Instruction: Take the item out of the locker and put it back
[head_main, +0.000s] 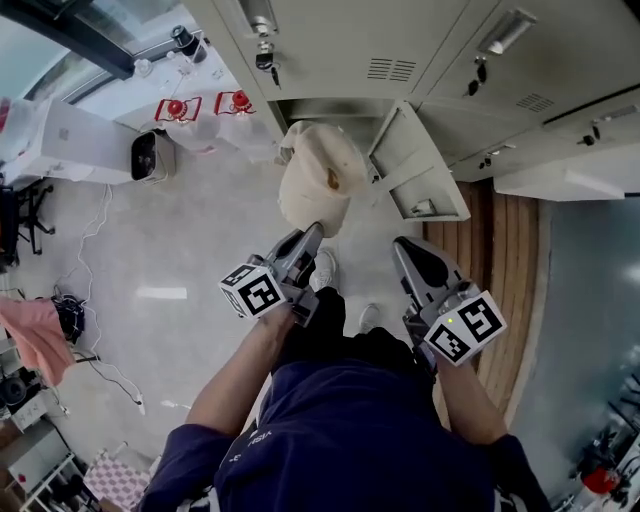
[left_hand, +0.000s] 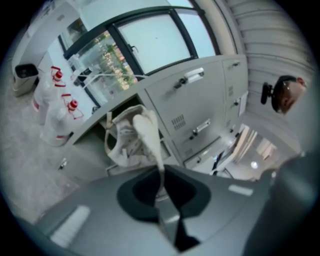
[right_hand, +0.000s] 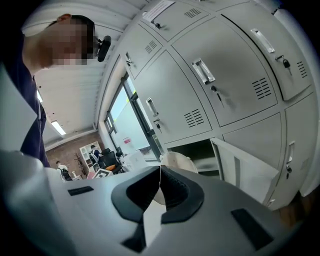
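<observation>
Our left hand-held gripper (head_main: 308, 238) pinches the strap (left_hand: 151, 142) so the bag (head_main: 312, 190) hangs at twelve o'clock before the locker (head_main: 330, 108), while our right hand-held gripper (head_main: 403, 247) stays out of it, clenched empty.

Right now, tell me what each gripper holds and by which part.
Left gripper pinches the cream cloth bag by its strap; right gripper is shut on nothing.
</observation>
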